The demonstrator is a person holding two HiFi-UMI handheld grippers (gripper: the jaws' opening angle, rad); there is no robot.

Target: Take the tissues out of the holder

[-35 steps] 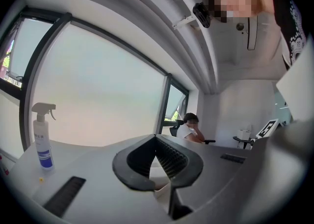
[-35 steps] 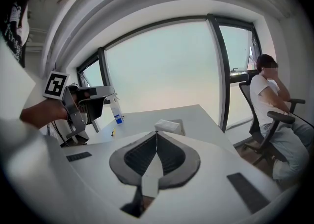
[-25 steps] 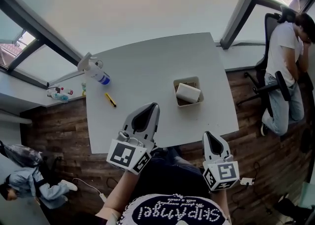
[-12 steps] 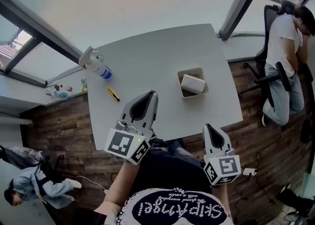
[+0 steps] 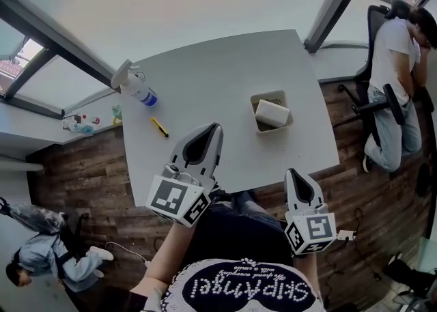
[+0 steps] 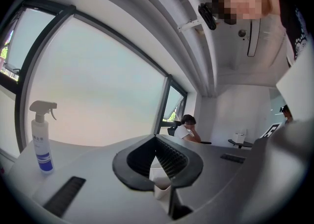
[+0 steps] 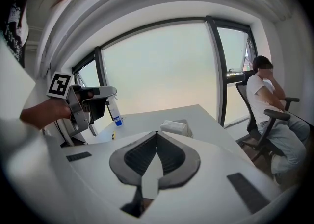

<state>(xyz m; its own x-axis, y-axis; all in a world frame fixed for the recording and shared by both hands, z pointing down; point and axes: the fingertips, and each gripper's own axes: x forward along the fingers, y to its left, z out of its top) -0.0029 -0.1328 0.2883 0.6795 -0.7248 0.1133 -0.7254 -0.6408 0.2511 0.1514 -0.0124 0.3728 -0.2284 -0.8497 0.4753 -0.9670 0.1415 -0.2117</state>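
Both tongs are closed and empty over the desk's (image 5: 218,75) near edge: the left tongs (image 5: 209,133) have their jaws pressed together, and so do the right tongs (image 5: 296,175). The tissues (image 5: 272,113) lie tilted in the holder (image 5: 262,97) toward the desk's right side, well apart from either tool. A spray bottle (image 5: 136,88) and a yellow cutter (image 5: 160,127) sit at far left. A person (image 5: 396,72) sits beyond the desk's right side.
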